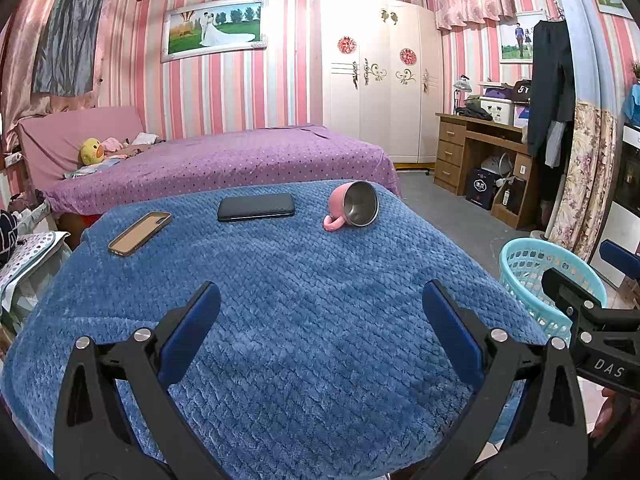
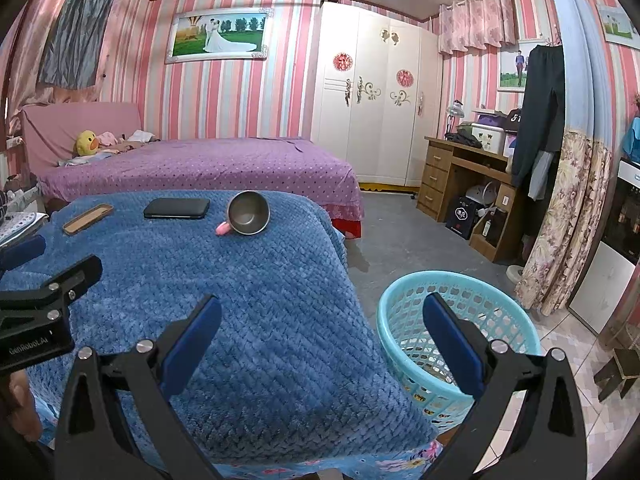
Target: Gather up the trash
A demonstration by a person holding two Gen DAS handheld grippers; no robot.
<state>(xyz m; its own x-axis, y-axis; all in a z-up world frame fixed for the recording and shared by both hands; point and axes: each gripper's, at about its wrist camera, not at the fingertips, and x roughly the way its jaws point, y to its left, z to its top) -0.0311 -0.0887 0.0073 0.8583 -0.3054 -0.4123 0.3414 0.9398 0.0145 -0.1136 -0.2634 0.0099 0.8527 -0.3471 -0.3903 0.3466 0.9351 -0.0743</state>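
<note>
A turquoise plastic basket (image 2: 460,328) stands on the floor to the right of the blue-covered table (image 2: 240,300); it also shows in the left wrist view (image 1: 532,276). My left gripper (image 1: 320,320) is open and empty above the near part of the table (image 1: 300,300). My right gripper (image 2: 320,328) is open and empty over the table's right edge, its right finger above the basket. No loose trash shows on the table.
On the far part of the table lie a tan phone case (image 1: 140,233), a black phone (image 1: 256,207) and a pink mug on its side (image 1: 354,206). A purple bed (image 1: 224,160) stands behind, a wooden desk (image 1: 476,152) at right.
</note>
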